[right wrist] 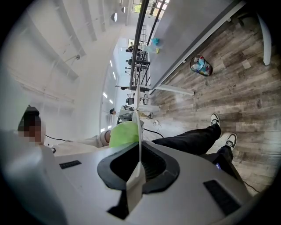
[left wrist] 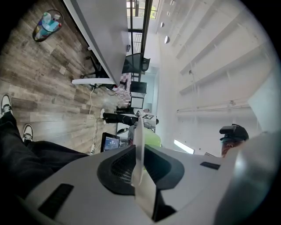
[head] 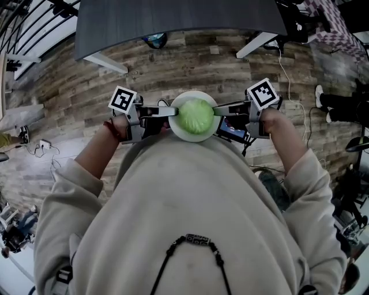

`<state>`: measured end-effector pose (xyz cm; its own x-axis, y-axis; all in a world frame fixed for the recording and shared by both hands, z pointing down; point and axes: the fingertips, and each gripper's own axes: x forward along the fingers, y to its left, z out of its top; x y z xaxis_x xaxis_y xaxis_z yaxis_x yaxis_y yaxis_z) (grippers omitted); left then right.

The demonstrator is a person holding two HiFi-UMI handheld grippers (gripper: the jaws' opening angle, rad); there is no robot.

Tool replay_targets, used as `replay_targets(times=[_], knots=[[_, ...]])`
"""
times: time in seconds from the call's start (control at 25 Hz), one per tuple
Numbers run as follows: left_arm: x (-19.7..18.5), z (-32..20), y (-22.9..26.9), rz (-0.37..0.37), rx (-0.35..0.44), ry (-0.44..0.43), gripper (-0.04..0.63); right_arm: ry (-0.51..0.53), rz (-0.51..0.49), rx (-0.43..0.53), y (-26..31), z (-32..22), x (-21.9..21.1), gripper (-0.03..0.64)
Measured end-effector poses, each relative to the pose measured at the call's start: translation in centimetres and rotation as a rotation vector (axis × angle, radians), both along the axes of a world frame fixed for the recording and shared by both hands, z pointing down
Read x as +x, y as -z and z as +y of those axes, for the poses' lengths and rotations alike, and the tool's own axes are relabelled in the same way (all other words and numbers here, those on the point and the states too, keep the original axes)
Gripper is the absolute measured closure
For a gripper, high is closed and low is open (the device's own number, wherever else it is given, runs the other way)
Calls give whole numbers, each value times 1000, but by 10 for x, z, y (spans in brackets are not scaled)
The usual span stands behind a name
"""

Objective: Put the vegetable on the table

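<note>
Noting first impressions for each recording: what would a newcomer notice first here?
A bright green cabbage sits on a white plate, mid-air in front of the person. The left gripper and right gripper clamp the plate's rim from opposite sides. A dark table stands ahead across the wooden floor.

A dark grey rectangular table top is seen along the upper edge of the head view, carried on white angled legs. A grey-brown wood-plank floor is spread beneath it. A round wire bin (bottles are held inside) is stood on the floor under the table's near edge. A white cable is trailed over the planks beyond the right corner, and a small white plug block is laid far left.
</note>
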<state>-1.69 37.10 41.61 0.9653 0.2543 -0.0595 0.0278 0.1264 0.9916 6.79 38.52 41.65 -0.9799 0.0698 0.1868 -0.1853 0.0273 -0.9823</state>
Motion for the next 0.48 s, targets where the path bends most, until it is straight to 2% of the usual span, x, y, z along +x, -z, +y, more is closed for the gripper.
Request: replay_targets(times=[0.16,0.48], knots=[[-5,-43,0,6,-10,-4,540,-12,1,-12,0,-43,-5,589],[-33,-96,2,13,-18,-14,540,-35,9,-8,1,-95,-33,589]])
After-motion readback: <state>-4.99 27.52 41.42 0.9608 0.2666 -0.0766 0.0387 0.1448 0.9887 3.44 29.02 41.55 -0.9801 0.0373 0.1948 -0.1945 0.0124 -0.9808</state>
